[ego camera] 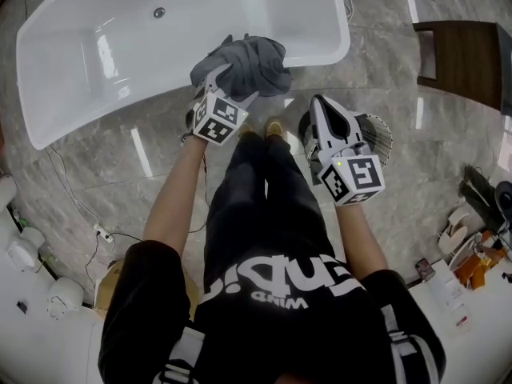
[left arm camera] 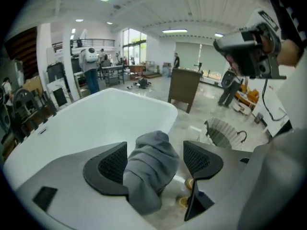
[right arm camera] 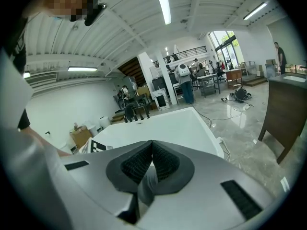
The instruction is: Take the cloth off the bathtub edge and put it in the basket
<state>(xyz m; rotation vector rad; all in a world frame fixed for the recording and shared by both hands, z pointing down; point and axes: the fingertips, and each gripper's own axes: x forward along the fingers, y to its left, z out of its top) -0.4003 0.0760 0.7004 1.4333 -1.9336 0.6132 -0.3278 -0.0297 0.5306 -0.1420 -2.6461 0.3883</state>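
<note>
While one cloth (ego camera: 244,64) sits on one bathtub (ego camera: 80,62), one basket (ego camera: 379,138) stands nearby.

A grey cloth (ego camera: 244,64) is seen bunched in thick folds over the near rim of the white bathtub (ego camera: 96,54), at the upper centre of the head view. A dark wire basket (ego camera: 382,138) is seen on the floor, right of centre.
</note>
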